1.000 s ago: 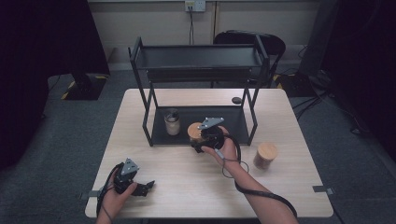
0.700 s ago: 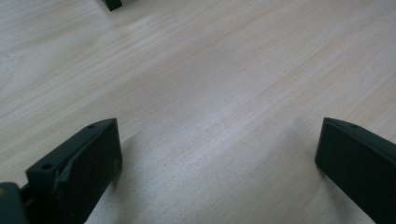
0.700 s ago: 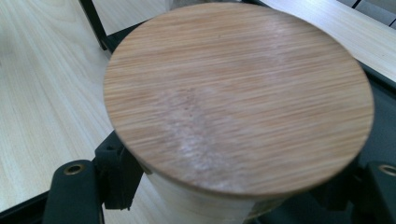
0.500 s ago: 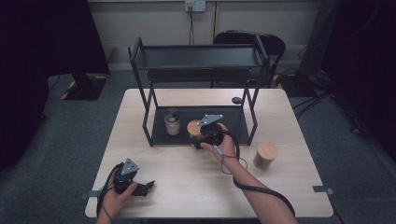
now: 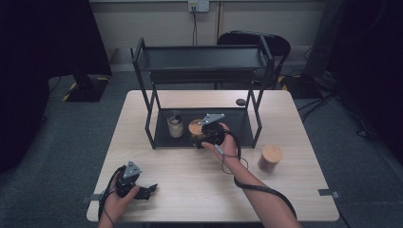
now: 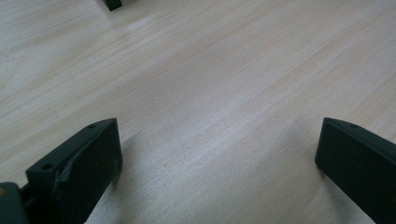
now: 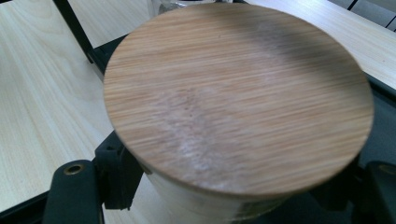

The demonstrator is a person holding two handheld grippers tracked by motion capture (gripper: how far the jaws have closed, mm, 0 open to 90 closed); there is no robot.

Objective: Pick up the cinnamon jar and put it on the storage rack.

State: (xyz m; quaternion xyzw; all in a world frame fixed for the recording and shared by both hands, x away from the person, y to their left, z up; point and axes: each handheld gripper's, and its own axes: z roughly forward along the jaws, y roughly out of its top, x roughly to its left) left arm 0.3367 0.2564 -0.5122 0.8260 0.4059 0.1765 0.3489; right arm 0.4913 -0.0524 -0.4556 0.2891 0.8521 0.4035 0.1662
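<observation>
- Between the right gripper's jaws sits a wooden-lidded jar, clamped just under its lid; from above, this gripper holds the jar at the front of the rack's lower shelf.
- Whether the jar's base rests on the shelf or hangs just above it cannot be told.
- My reading of the step: the jar is being placed on, or taken from, the lower shelf. Next comes either letting go once it stands flat, or drawing it out level, clear of the rack's front legs.
- Just left of it on the same shelf stands a glass jar, pale contents in its lower part, close enough to be knocked.
- A second wooden-lidded jar stands on the table to the right, well apart from the rack; its contents are not visible.
- The upper shelf looks bare.
- The left gripper, jaws spread wide over bare wood, rests near the table's front left corner, holding nothing.
</observation>
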